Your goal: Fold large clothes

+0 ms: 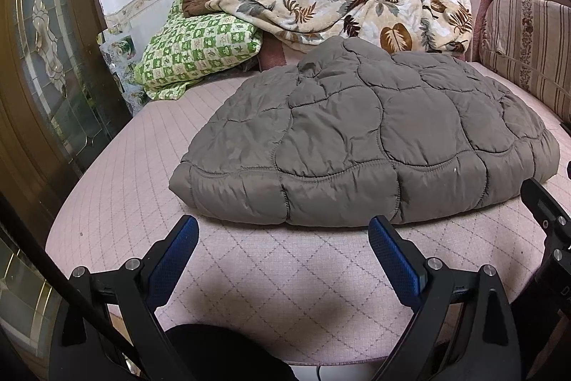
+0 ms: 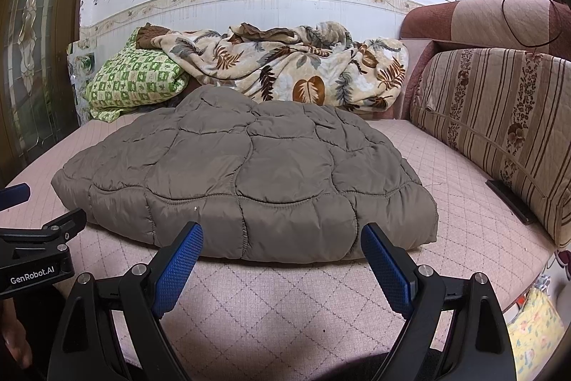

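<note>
A grey-brown quilted puffy garment (image 1: 360,138) lies folded flat in a thick bundle on the pink quilted sofa seat (image 1: 142,174). It also shows in the right wrist view (image 2: 249,177). My left gripper (image 1: 283,231) is open and empty, just short of the garment's near edge, toward its left half. My right gripper (image 2: 282,234) is open and empty, its blue fingertips at the garment's near edge, toward its right half. The right gripper's body shows at the right edge of the left wrist view (image 1: 549,213); the left gripper's body shows at the left edge of the right wrist view (image 2: 39,249).
A leaf-print blanket (image 2: 296,66) and a green checked pillow (image 2: 132,77) are piled against the back wall. A striped back cushion (image 2: 499,124) stands on the right. A dark flat object (image 2: 510,202) lies at its foot. A glass-panelled door (image 1: 43,59) is on the left.
</note>
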`<state>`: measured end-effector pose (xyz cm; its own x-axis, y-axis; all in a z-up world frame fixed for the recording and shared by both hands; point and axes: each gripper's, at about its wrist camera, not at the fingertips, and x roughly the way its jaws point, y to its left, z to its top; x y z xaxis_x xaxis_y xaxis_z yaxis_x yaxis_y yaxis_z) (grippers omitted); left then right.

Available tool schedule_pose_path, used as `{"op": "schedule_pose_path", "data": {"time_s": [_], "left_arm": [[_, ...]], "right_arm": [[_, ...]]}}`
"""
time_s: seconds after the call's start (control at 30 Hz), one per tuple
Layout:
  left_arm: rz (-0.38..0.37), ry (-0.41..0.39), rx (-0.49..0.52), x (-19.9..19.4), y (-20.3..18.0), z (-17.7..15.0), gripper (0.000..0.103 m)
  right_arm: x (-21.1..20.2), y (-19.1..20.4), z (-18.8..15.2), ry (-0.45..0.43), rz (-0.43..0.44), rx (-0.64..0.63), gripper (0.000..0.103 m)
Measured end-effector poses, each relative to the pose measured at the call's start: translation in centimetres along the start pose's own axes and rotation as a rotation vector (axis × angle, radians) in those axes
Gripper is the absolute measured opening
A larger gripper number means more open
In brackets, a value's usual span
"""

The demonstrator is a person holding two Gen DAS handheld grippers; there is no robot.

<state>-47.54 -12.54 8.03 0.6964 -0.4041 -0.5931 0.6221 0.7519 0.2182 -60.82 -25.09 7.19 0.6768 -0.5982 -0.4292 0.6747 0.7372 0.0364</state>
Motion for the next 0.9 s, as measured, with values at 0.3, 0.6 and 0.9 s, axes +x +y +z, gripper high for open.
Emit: {"op": "schedule_pose_path", "data": {"time_s": [0.3, 0.6, 0.9], "left_arm": [[-0.005, 0.001, 0.0, 0.04, -0.03, -0.02, 0.096], [-0.004, 0.001, 0.002, 0.02, -0.05, -0.04, 0.096], [-0.006, 0.0, 0.001, -0.01, -0.12, -0.01, 0.096]], "right_arm": [[0.08, 0.02, -0.03, 0.003, -0.001, -0.004, 0.093], [0.07, 0.11, -0.01, 0.0, -0.001, -0.004, 0.093], [0.23, 0.08, -0.04, 0.002, 0.002, -0.007, 0.093]]}}
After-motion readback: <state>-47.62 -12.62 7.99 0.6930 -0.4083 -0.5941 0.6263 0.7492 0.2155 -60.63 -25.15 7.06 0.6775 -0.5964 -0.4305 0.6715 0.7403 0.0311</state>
